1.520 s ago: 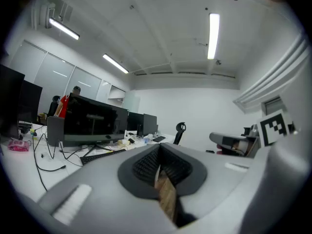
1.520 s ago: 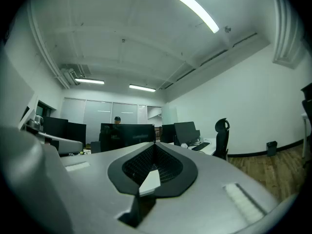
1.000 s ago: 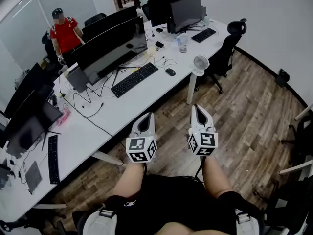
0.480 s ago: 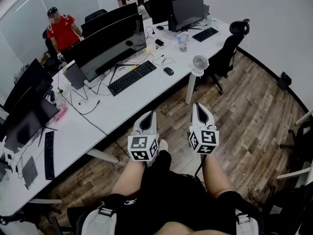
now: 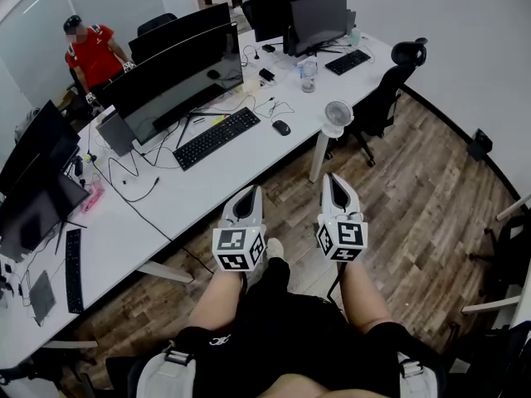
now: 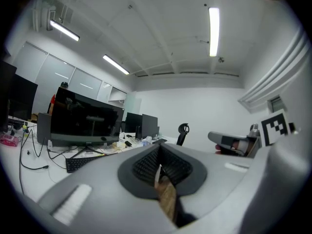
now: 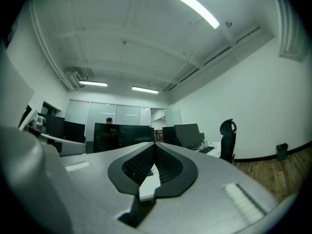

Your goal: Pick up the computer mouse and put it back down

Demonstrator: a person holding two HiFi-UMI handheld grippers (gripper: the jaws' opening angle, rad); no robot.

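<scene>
The black computer mouse (image 5: 281,128) lies on the long white desk (image 5: 207,181), just right of a black keyboard (image 5: 217,138). Both grippers are held side by side over the wooden floor, short of the desk's near edge and well apart from the mouse. My left gripper (image 5: 252,191) points toward the desk, its jaws closed tip to tip with nothing between them (image 6: 158,148). My right gripper (image 5: 332,177) is likewise shut and empty (image 7: 155,144). The mouse is not discernible in either gripper view.
Large dark monitors (image 5: 178,77) stand behind the keyboard. A white desk fan (image 5: 337,114) is at the desk's corner, and a black office chair (image 5: 386,89) stands beyond it. A person in a red shirt (image 5: 87,52) is behind the desk. Cables trail across the desk's left part.
The desk has drawn slightly closer as the person stepped forward with both grippers. A shoe now shows between the grippers. Both jaws stay shut.
</scene>
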